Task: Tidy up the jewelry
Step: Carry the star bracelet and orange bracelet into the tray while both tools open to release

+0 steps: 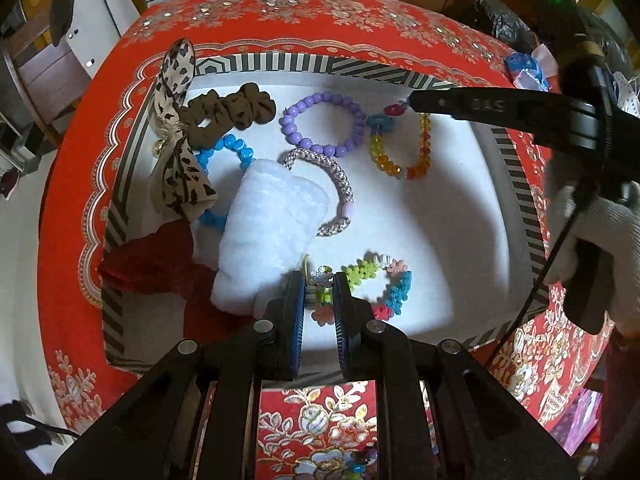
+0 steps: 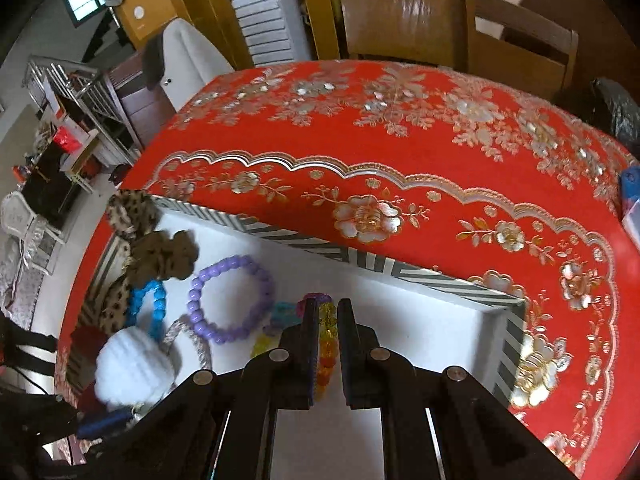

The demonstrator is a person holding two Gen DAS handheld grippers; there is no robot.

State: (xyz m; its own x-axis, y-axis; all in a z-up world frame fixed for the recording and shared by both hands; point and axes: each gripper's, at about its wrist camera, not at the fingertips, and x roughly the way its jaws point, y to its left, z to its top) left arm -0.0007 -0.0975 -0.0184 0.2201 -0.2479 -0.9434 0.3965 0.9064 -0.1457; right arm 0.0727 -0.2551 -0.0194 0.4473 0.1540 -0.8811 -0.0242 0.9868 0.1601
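A white box (image 1: pixel 460 240) with striped walls (image 2: pixel 400 276) holds the jewelry. My left gripper (image 1: pixel 319 284) hovers over a multicoloured flower bracelet (image 1: pixel 384 280), jaws a little apart, straddling its near left part. My right gripper (image 2: pixel 328 312) is slightly open, its jaws either side of the amber and yellow bead bracelet (image 1: pixel 400 160), also seen in the right wrist view (image 2: pixel 326 344). In the left wrist view the right gripper's tip (image 1: pixel 412 102) reaches the bracelet's far end. A purple bead bracelet (image 1: pixel 320 124) lies beside it.
In the box also lie a brown scrunchie (image 1: pixel 232 110), a leopard-print bow (image 1: pixel 176 128), a blue bead bracelet (image 1: pixel 224 156), a white fluffy scrunchie (image 1: pixel 272 232), a pink woven bracelet (image 1: pixel 336 188) and a dark red cloth piece (image 1: pixel 152 264). The box sits on a red flowered tablecloth (image 2: pixel 380 128). Wooden chairs (image 2: pixel 400 20) stand behind.
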